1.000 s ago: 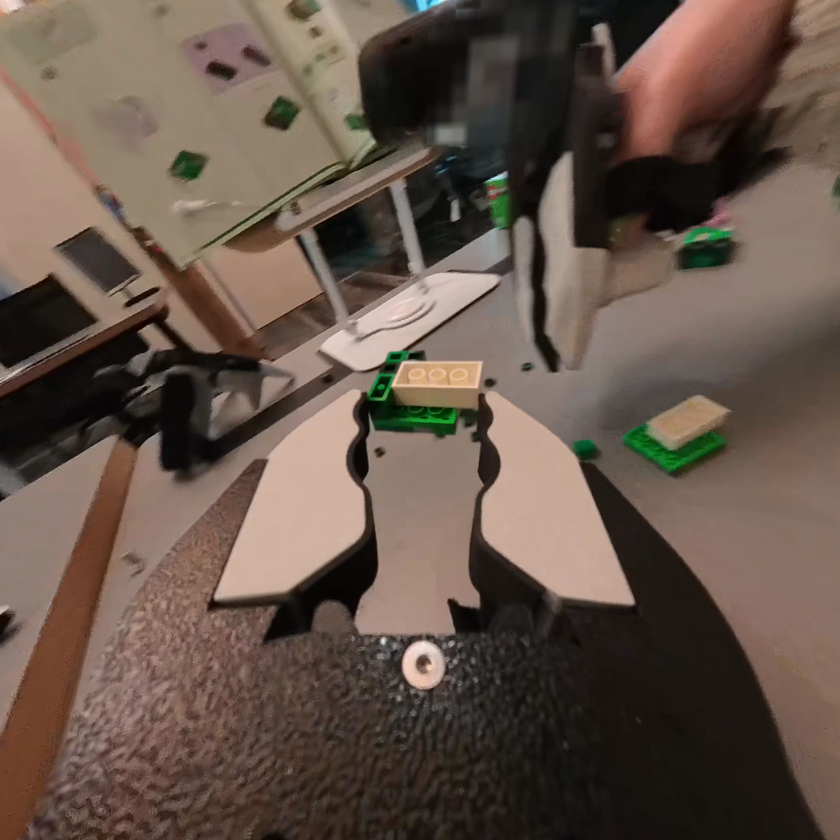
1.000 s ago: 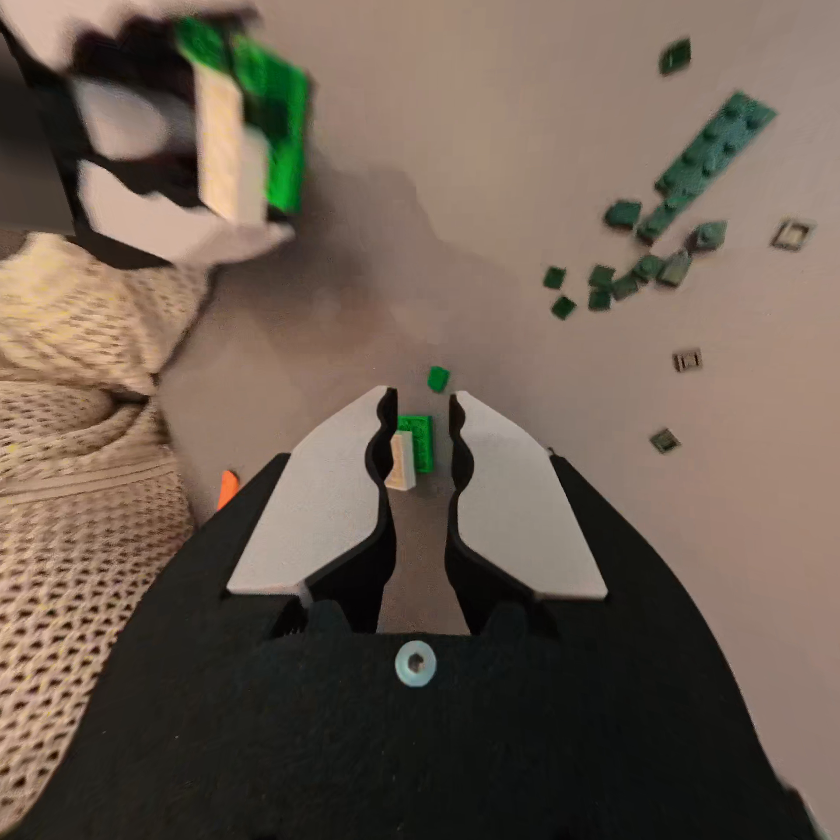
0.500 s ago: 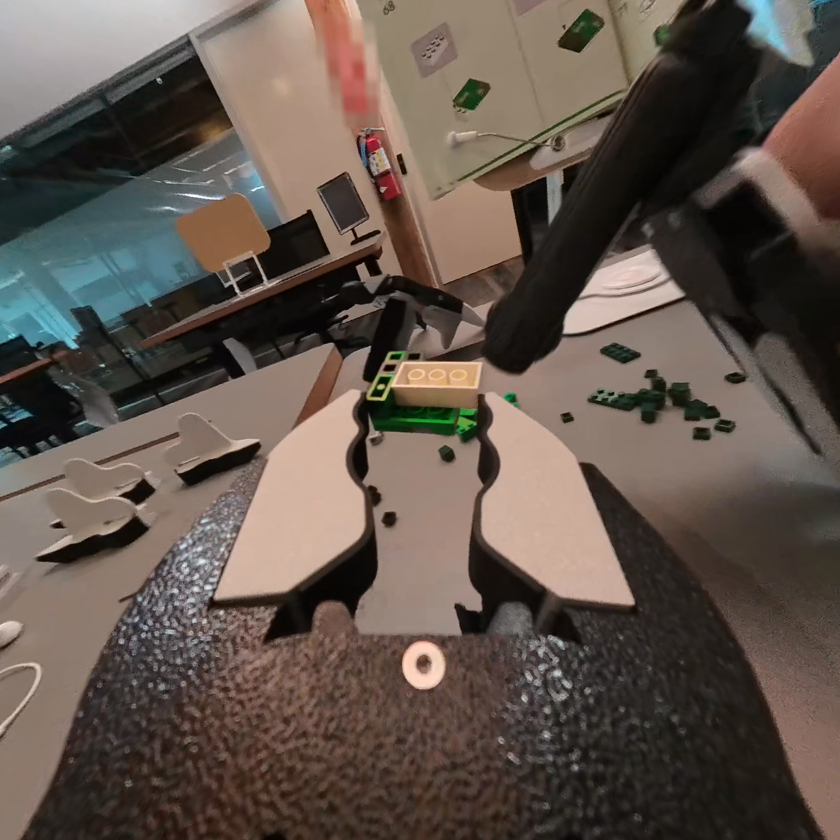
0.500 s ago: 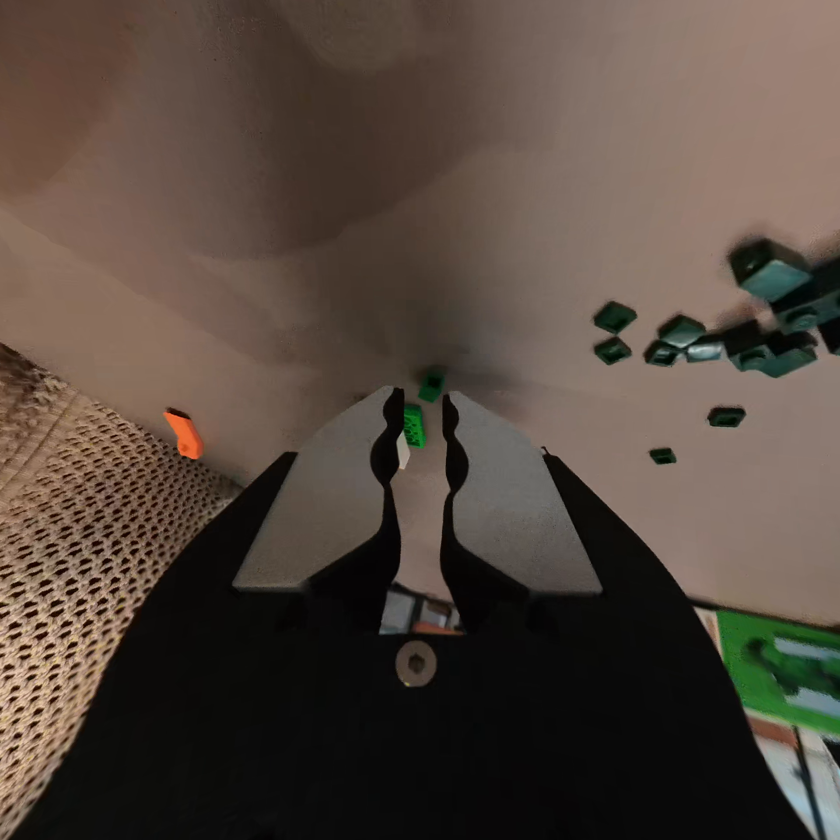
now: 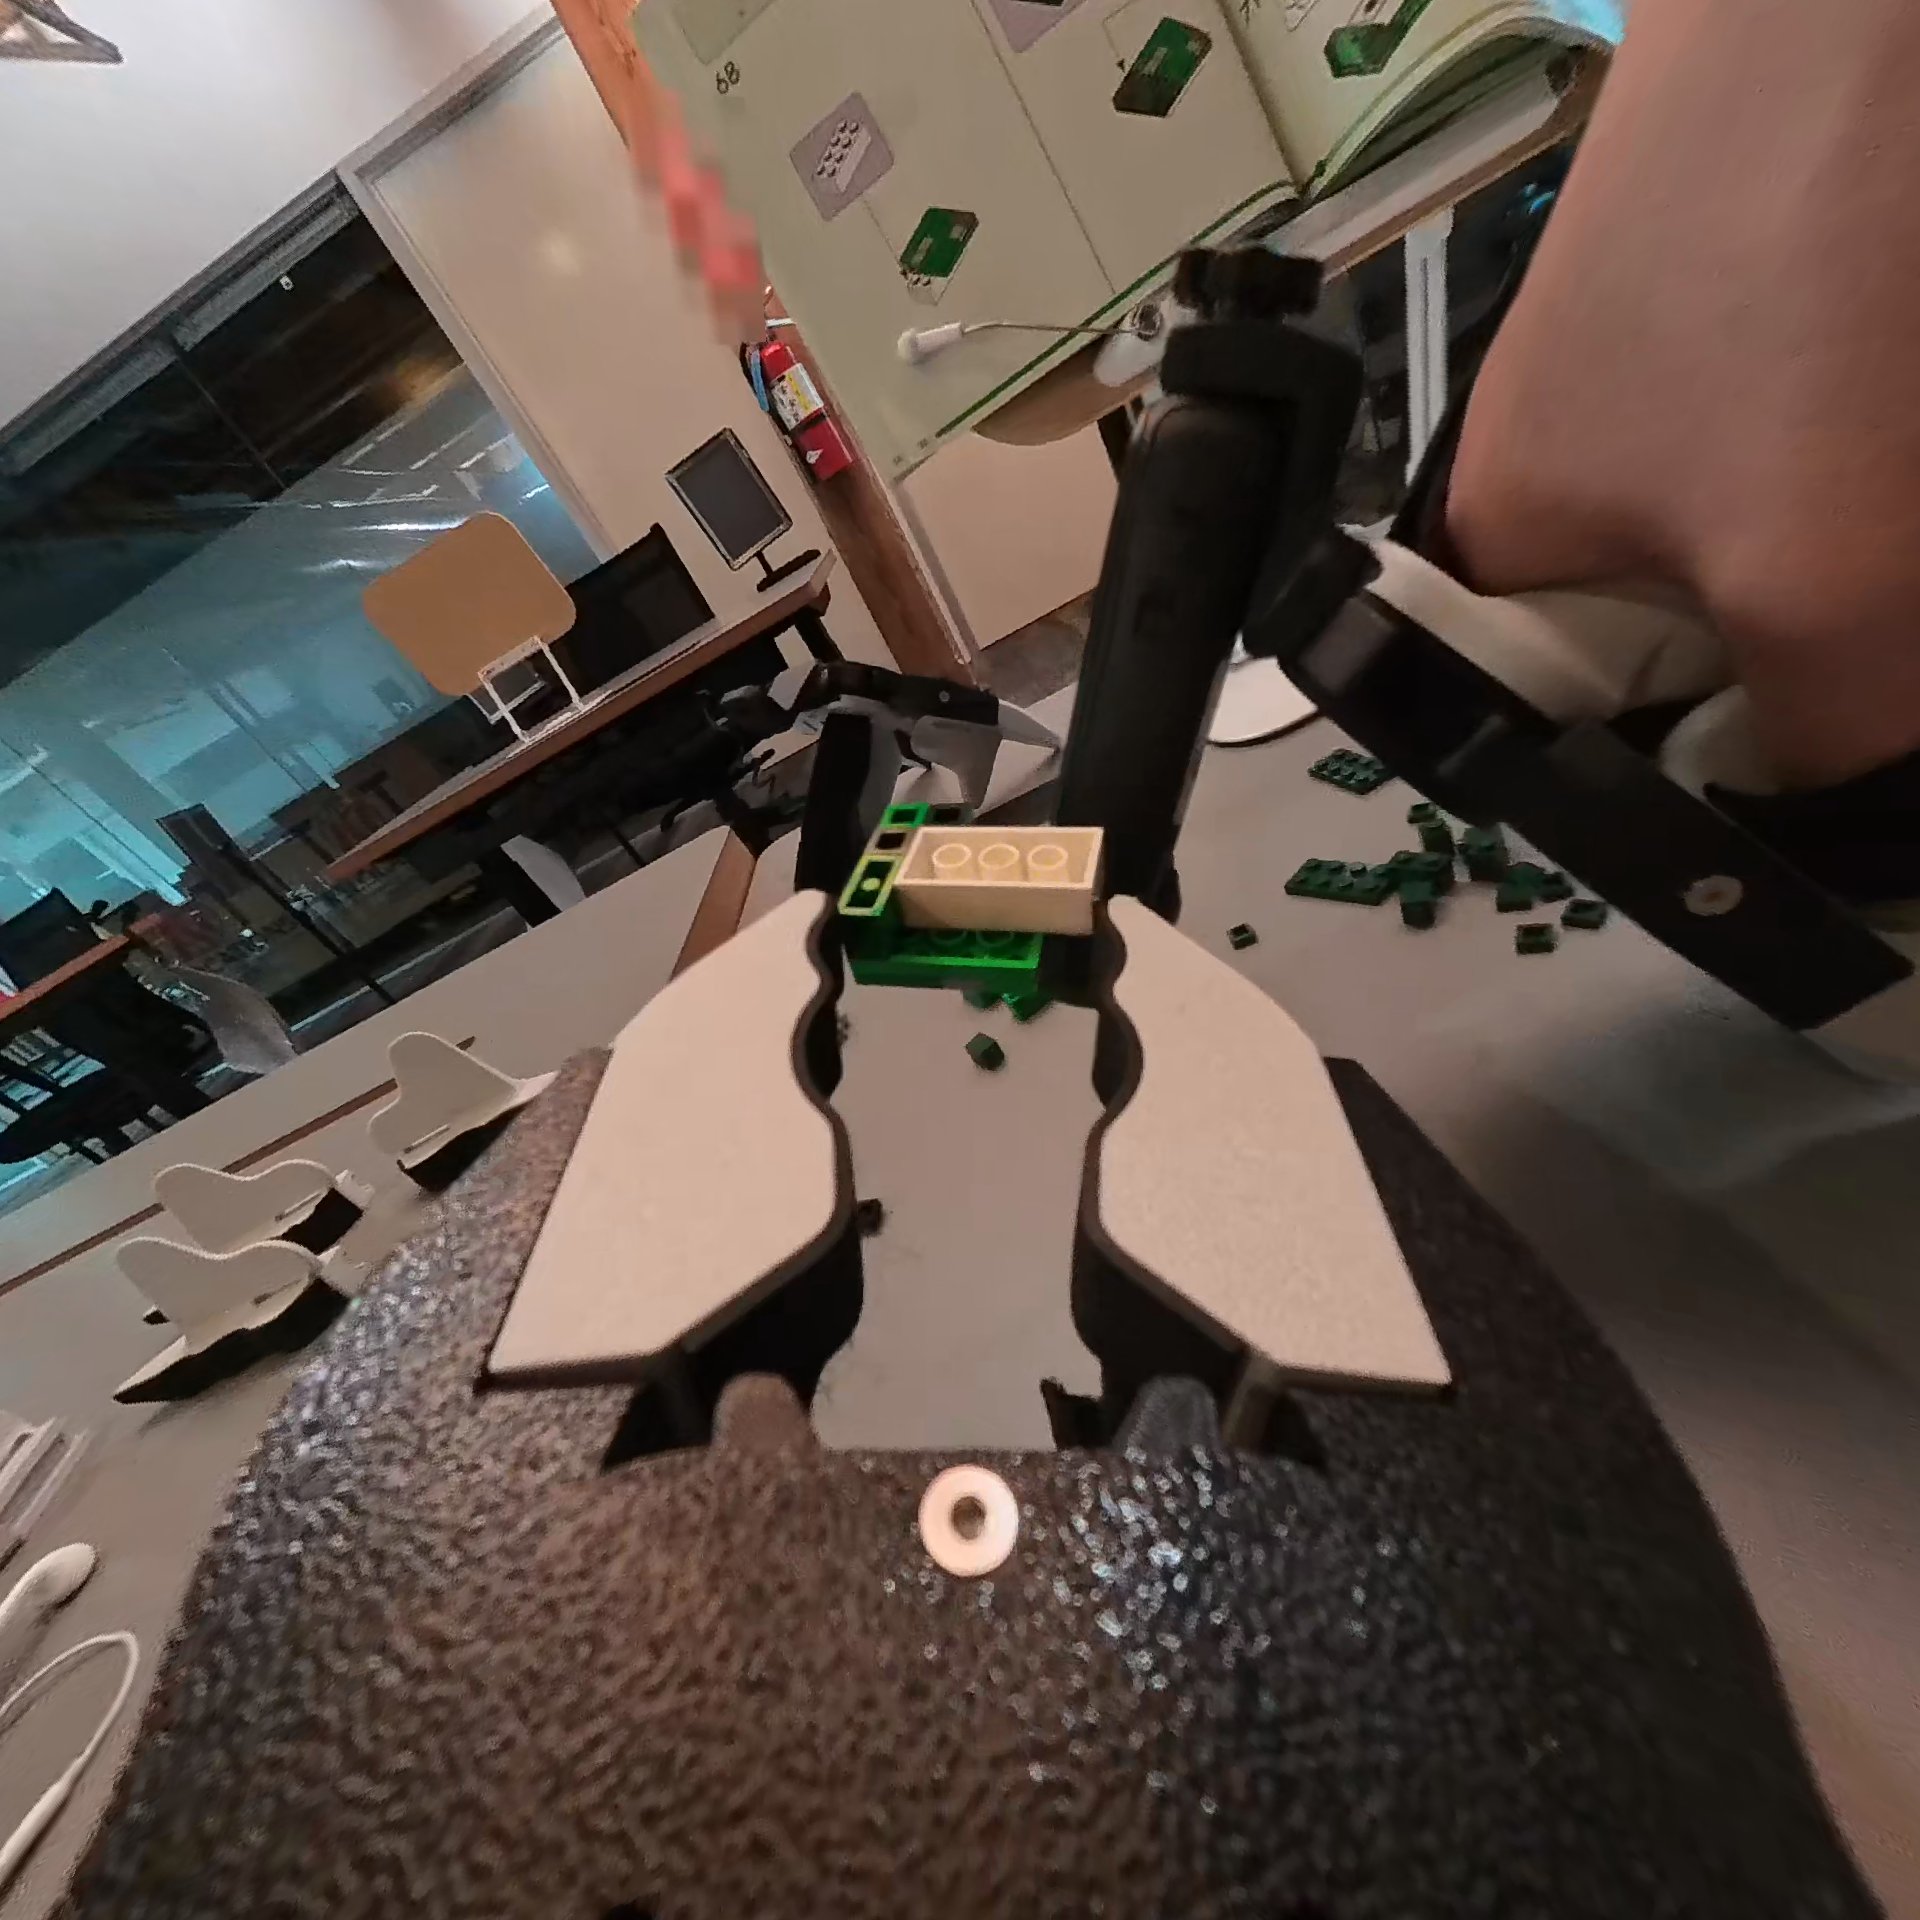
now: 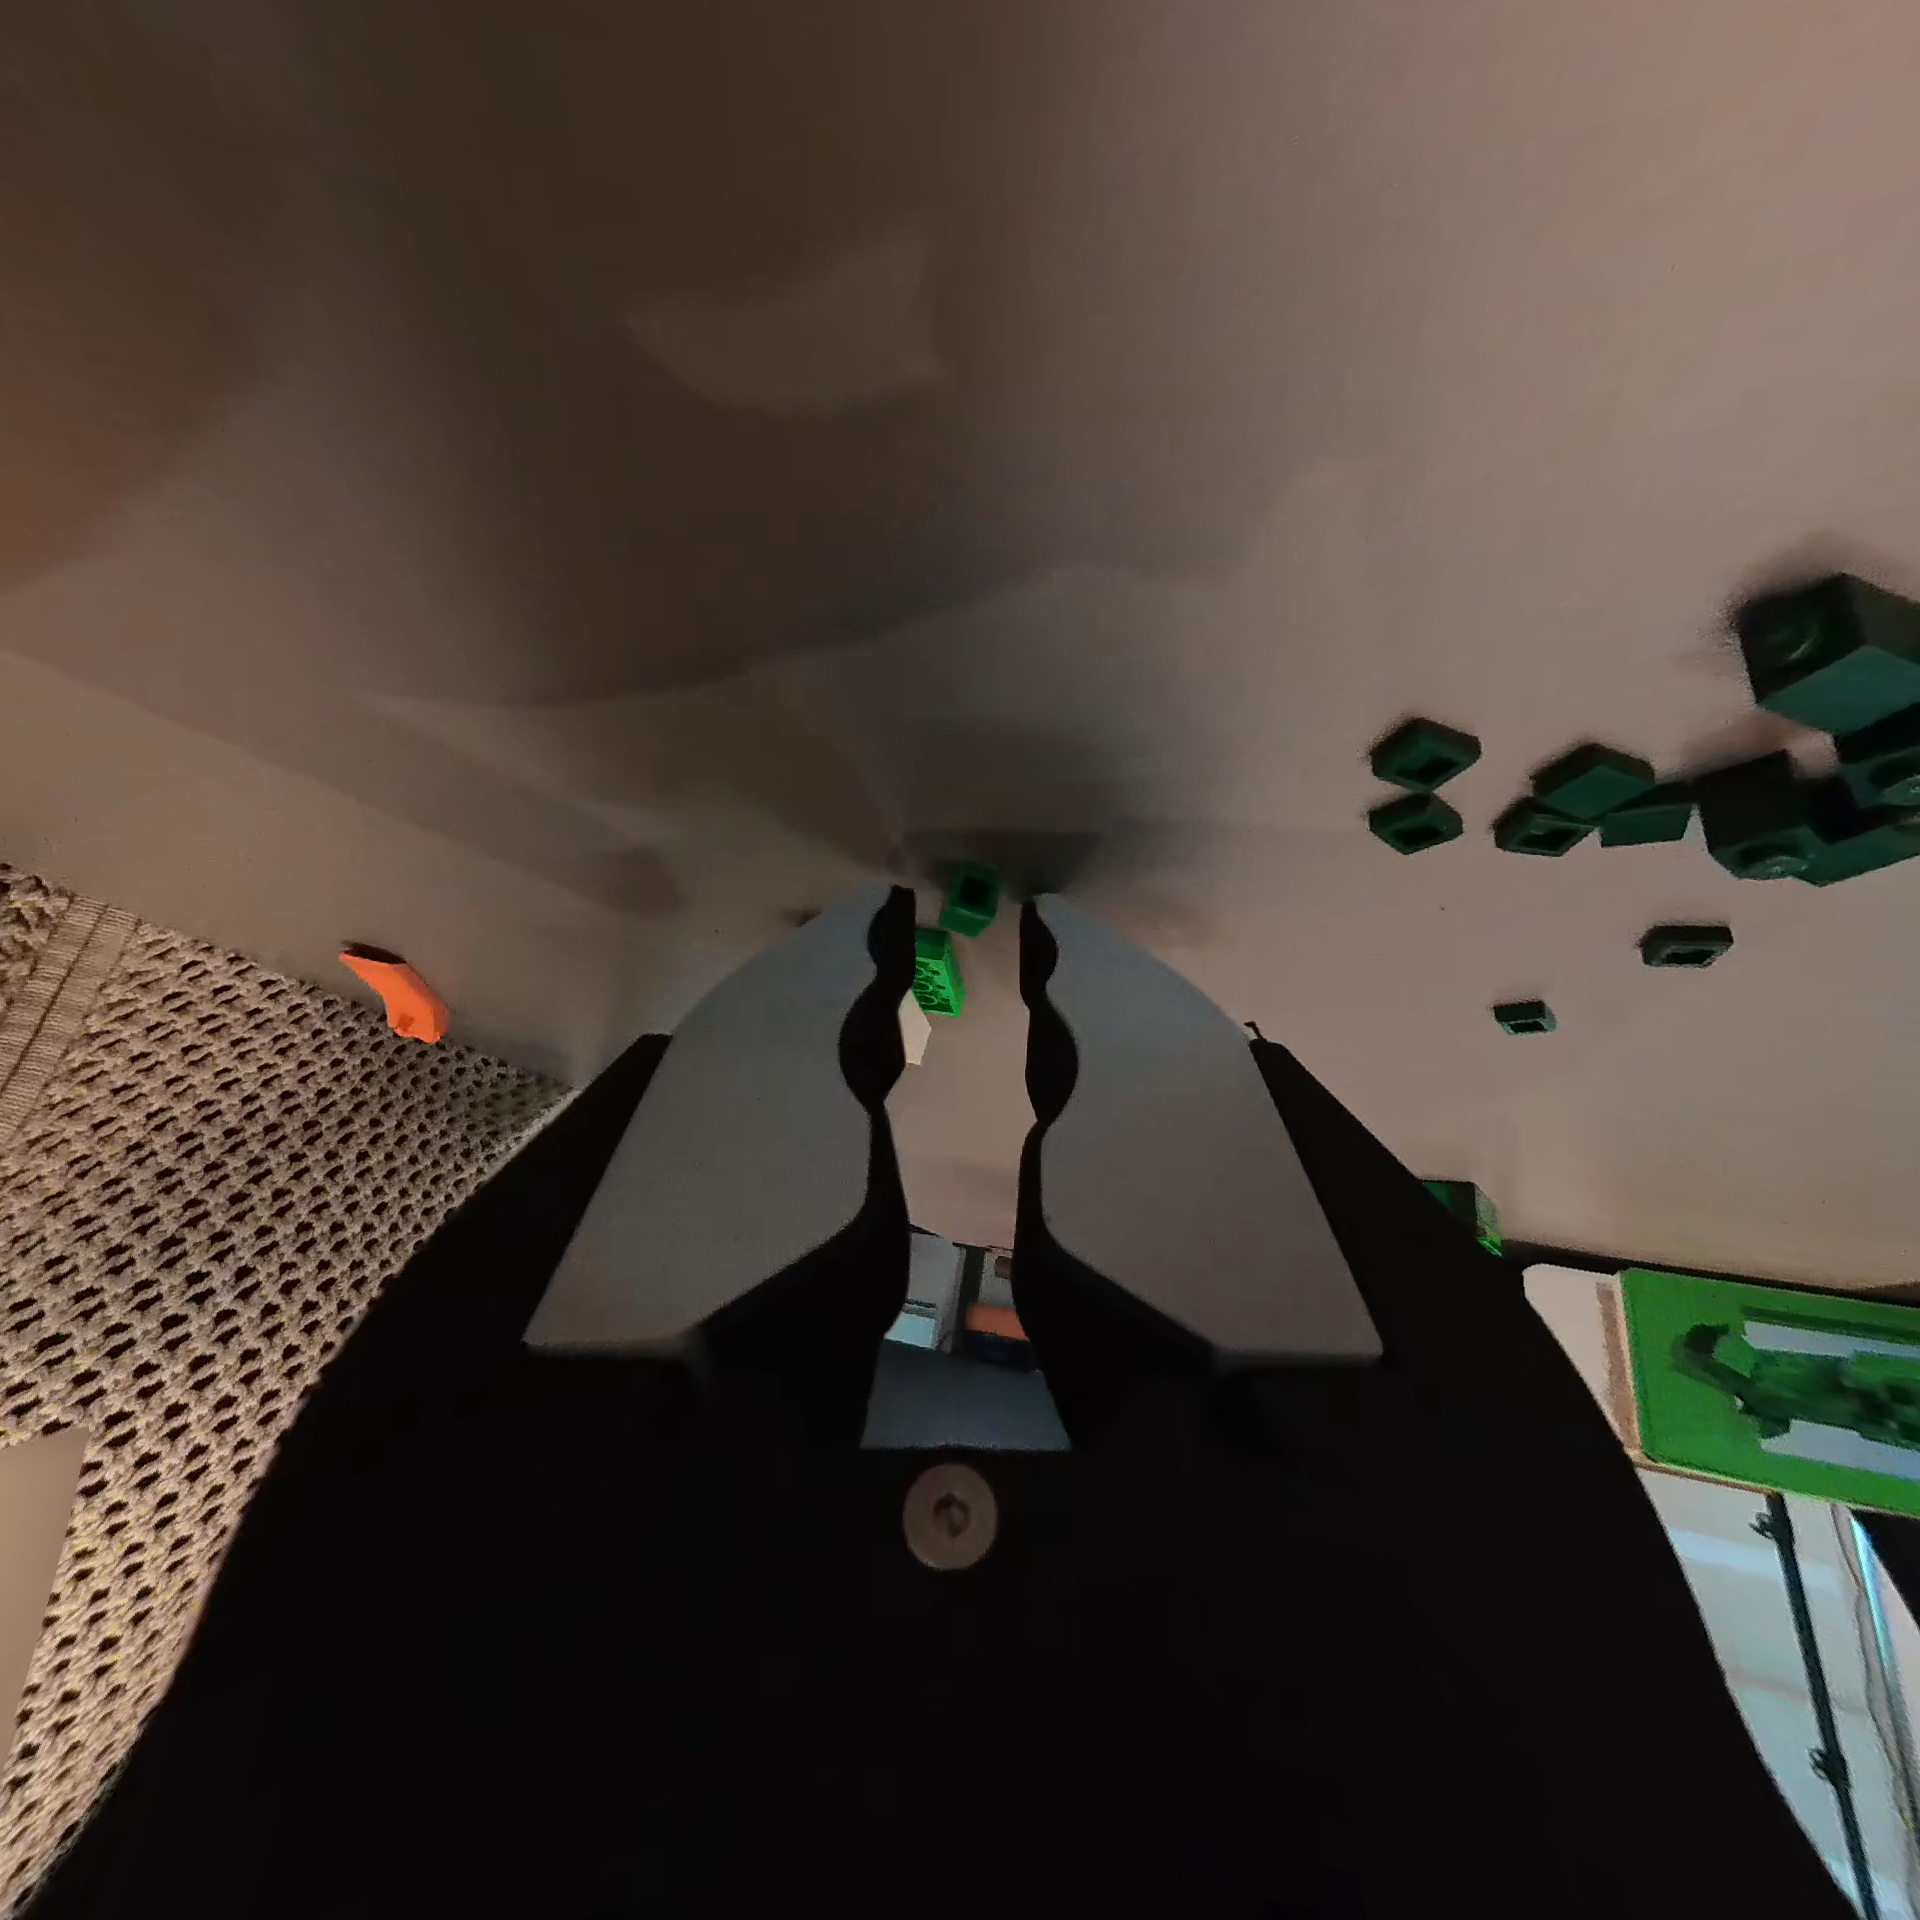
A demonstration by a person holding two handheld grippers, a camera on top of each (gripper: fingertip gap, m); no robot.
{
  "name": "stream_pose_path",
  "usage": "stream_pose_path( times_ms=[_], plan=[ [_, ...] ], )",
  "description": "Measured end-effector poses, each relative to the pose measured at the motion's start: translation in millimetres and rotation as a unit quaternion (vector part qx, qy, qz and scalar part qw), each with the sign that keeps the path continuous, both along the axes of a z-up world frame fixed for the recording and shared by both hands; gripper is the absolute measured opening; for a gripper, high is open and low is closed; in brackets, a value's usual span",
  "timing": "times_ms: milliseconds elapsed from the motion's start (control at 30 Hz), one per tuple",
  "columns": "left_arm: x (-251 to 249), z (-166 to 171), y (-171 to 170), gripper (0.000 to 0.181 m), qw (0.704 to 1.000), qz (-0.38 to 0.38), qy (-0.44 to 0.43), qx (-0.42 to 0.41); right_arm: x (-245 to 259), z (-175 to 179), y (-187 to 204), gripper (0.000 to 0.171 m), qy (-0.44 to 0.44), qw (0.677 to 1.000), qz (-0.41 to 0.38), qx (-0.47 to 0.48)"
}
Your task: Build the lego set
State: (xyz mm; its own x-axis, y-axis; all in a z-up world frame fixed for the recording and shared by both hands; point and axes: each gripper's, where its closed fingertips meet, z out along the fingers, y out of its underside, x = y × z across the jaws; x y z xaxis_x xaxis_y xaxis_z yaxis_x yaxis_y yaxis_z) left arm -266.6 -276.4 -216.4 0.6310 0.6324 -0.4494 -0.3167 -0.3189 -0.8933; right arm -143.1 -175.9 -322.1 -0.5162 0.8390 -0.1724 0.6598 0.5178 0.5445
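In the left wrist view, the left gripper (image 5: 971,935) is clamped on a small lego assembly (image 5: 961,914) at its fingertips: a cream brick (image 5: 1000,881), turned so its hollow tubes face the camera, sits on a bright green brick (image 5: 951,961), with lime-edged pieces at its left end. The fingers stand fairly wide, their tips pressing the two ends of the assembly, which is held above the grey table (image 5: 1351,1122). Just beyond it a small dark green piece (image 5: 985,1051) lies on the table. Farther right, a scatter of dark green plates and bricks (image 5: 1434,883) lies well apart. The right gripper (image 5: 1558,769) crosses the upper right, held by a hand (image 5: 1704,416). An instruction booklet (image 5: 1039,156) stands open behind.

In the right wrist view, the right gripper (image 6: 961,914) has its fingers narrowly parted. A small green-and-white lego piece (image 6: 932,982) lies against the inner edge of the left finger near the tip; whether it is gripped cannot be told. A single green brick (image 6: 969,899) lies just past the tips. An orange piece (image 6: 400,992) lies to the left.
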Motion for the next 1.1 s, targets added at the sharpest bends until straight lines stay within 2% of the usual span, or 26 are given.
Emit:
stream_pose_path(
  times_ms=[233, 433, 533, 633, 700, 800, 867, 933, 967, 1033, 1100],
  plan=[
    [0.8, -1.8, 1.5, 0.045, 1.000, -0.004, -0.002, -0.007, -3.9, -0.6, -4.2, 0.017, 0.007, 1.000, 0.000, -0.005],
    [2.5, -1.7, 3.1, 0.045, 1.000, -0.011, -0.005, -0.003, -1.0, -1.4, -8.1, 0.007, -0.002, 1.000, 0.002, -0.009],
    [6.3, -0.1, 5.7, 0.045, 0.999, -0.029, -0.020, 0.013, -3.3, 5.6, -13.6, 0.007, 0.023, 0.998, -0.006, -0.049],
    [11.4, 2.5, 8.8, 0.045, 0.997, -0.057, -0.046, 0.037, -13.6, 25.1, -24.9, 0.006, 0.106, 0.982, -0.018, -0.153],
    [16.4, 5.9, 12.4, 0.045, 0.995, -0.074, -0.049, 0.049, -18.2, 45.2, -34.1, 0.006, 0.170, 0.955, -0.033, -0.239],
    [36.4, 15.8, 24.8, 0.045, 0.986, -0.141, -0.049, 0.078, -28.8, 79.5, -37.1, 0.007, 0.301, 0.891, -0.009, -0.341],
    [62.5, 25.5, 37.3, 0.045, 0.965, -0.229, -0.063, 0.115, -27.1, 112.5, -46.0, 0.007, 0.384, 0.814, 0.058, -0.432],
    [89.8, 32.0, 48.0, 0.045, 0.931, -0.319, -0.097, 0.152, -17.4, 141.8, -51.4, 0.006, 0.451, 0.737, 0.120, -0.488],
    [98.0, 32.5, 51.8, 0.045, 0.916, -0.346, -0.117, 0.163, -10.8, 152.9, -52.2, 0.000, 0.472, 0.708, 0.142, -0.506],
    [105.5, 29.1, 57.2, 0.045, 0.899, -0.374, -0.152, 0.169, 2.2, 165.6, -51.4, 0.000, 0.491, 0.671, 0.168, -0.530],
    [108.1, 27.8, 59.8, 0.045, 0.888, -0.387, -0.175, 0.180, 5.7, 167.5, -47.2, 0.000, 0.504, 0.660, 0.168, -0.531]
  ],
)
